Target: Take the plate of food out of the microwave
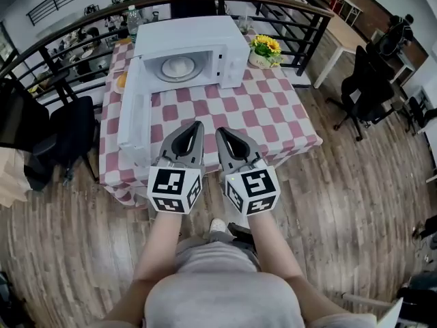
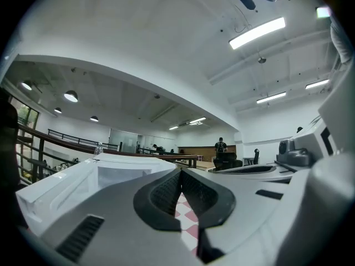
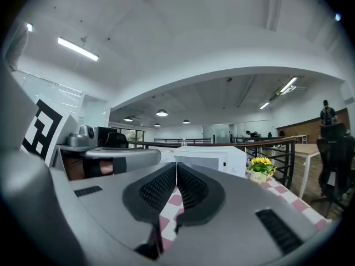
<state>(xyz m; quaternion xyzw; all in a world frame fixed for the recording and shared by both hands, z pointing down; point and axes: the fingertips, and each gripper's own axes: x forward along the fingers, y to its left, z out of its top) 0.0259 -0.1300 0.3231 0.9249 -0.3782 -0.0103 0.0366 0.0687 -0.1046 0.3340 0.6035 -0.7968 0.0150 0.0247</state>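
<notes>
A white microwave stands at the far side of a table with a red-and-white checked cloth. Its door hangs wide open to the left. Inside, a white plate of pale food rests on the turntable. My left gripper and right gripper hover side by side over the table's near edge, both shut and empty, well short of the microwave. The microwave fills the left of the left gripper view, and the microwave sits ahead in the right gripper view.
A small pot of yellow flowers stands right of the microwave. A black railing curves behind the table. A dark chair sits at the table's left, office chairs at the right. An orange item lies behind the door.
</notes>
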